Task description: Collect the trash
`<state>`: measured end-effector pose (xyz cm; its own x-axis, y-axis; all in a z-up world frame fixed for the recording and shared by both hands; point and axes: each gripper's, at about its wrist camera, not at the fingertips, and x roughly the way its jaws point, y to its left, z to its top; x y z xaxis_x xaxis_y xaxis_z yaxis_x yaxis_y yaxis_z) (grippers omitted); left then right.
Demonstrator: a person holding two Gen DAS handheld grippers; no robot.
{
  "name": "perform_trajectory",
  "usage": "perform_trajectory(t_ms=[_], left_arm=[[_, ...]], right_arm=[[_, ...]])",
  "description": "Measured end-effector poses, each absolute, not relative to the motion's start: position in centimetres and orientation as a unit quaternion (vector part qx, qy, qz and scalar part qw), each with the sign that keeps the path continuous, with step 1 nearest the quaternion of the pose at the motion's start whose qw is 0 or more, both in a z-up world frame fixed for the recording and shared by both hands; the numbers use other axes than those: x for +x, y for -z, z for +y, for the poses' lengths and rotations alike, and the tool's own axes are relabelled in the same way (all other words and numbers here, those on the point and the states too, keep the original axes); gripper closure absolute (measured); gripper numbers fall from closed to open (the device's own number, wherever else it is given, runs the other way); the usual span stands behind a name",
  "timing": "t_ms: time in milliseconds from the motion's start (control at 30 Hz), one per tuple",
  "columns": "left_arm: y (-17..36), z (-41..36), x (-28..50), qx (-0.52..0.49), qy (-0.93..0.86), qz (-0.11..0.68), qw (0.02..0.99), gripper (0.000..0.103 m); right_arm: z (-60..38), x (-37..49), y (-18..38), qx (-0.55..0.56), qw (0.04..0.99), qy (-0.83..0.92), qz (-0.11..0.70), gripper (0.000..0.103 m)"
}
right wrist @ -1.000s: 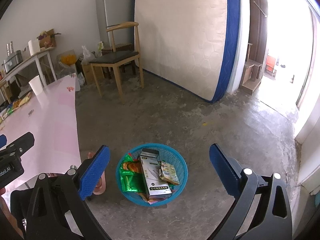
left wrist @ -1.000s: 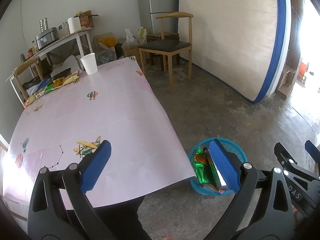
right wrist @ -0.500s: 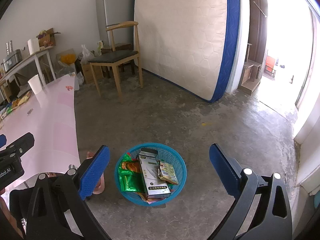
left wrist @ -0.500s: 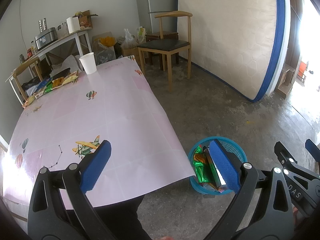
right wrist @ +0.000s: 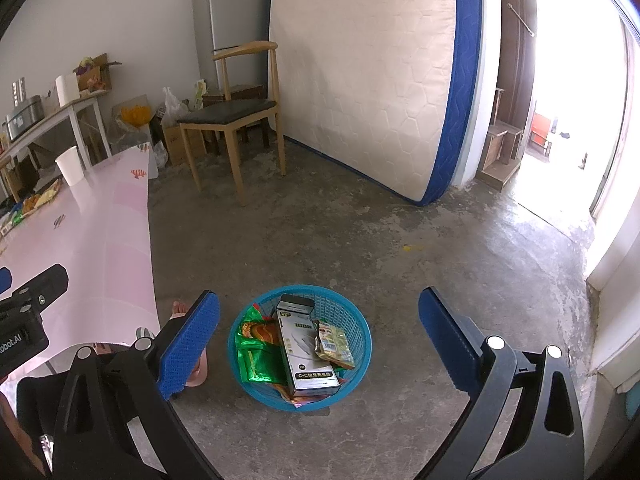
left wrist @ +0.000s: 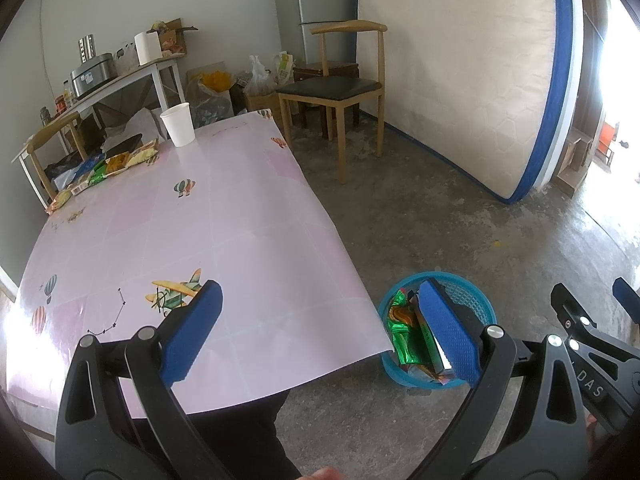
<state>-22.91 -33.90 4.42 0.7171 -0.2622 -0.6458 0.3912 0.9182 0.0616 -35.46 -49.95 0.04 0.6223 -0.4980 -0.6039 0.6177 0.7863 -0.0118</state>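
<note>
Snack wrappers (left wrist: 116, 162) lie in a loose row at the far left edge of the desk (left wrist: 240, 216), at ten o'clock from the left gripper (left wrist: 320, 332), just beside a white paper cup (left wrist: 179, 124). Judged light, thin, crinkly and slippery; best pinched at a raised edge or corner. Blue basket (right wrist: 300, 344) stands on the floor beside the desk, holding a white box (right wrist: 304, 356) and packets. Left gripper's fingers stand wide apart, empty. Right gripper (right wrist: 320, 336) likewise apart, empty, above the basket.
</note>
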Motion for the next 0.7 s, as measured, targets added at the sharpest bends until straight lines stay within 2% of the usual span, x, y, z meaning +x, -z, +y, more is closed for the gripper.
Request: perform_trajectory(t_ms=[700], left_arm=[[-4.45,-34.05,-22.89,0.098,0.177,0.332,0.921,0.008]], right_arm=[[-49.99,-35.38,-0.01,0.097,0.895,0.312,0.304,0.006]])
